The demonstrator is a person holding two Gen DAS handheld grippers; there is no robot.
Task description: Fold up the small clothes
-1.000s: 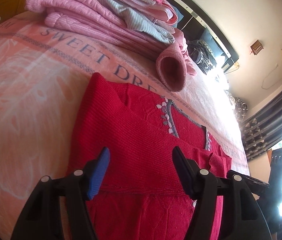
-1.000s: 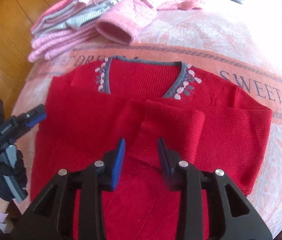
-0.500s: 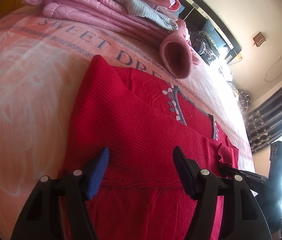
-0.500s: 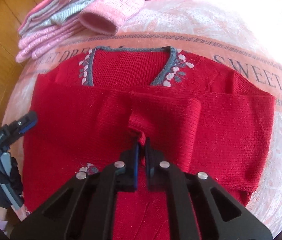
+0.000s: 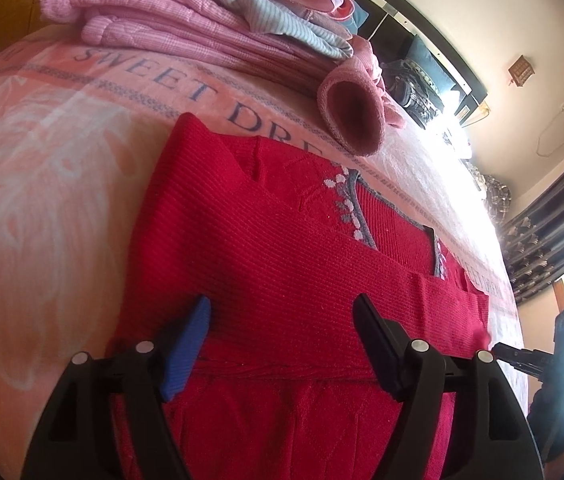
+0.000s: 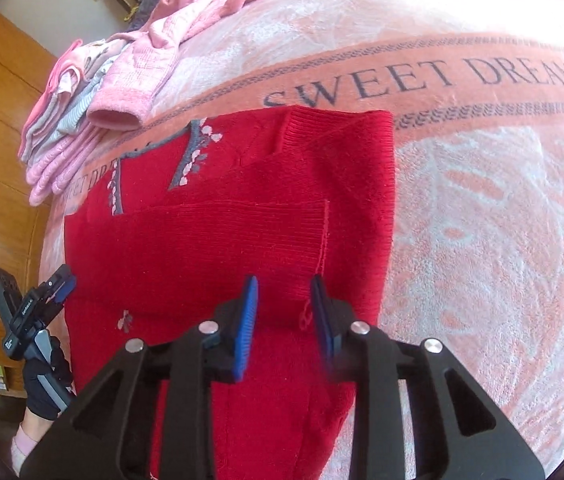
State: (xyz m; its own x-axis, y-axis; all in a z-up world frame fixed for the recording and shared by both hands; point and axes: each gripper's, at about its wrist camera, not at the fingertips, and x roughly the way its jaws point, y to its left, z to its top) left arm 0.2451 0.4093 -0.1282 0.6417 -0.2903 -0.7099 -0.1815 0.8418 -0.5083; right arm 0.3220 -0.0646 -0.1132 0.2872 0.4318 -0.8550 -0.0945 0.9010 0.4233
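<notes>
A red knitted sweater with a grey, flower-trimmed neckline lies flat on the pink blanket, both sleeves folded across its chest. My left gripper is open wide, low over the sweater's left side. In the right wrist view the sweater fills the middle, and the folded sleeve's cuff edge runs down to my right gripper. That gripper is open with a narrow gap, a bit of red cuff lying by its right finger. The left gripper shows at the sweater's far edge, held by a gloved hand.
A stack of folded pink and grey clothes sits behind the sweater, with a pink sleeve opening facing it. The same stack is at the upper left in the right wrist view. The blanket reads "SWEET DREAM". A wooden wall stands left.
My right gripper shut on the sleeve cuff, carried it to the right across the sweater, and now stands open. The left gripper stayed open and shifted only slightly.
</notes>
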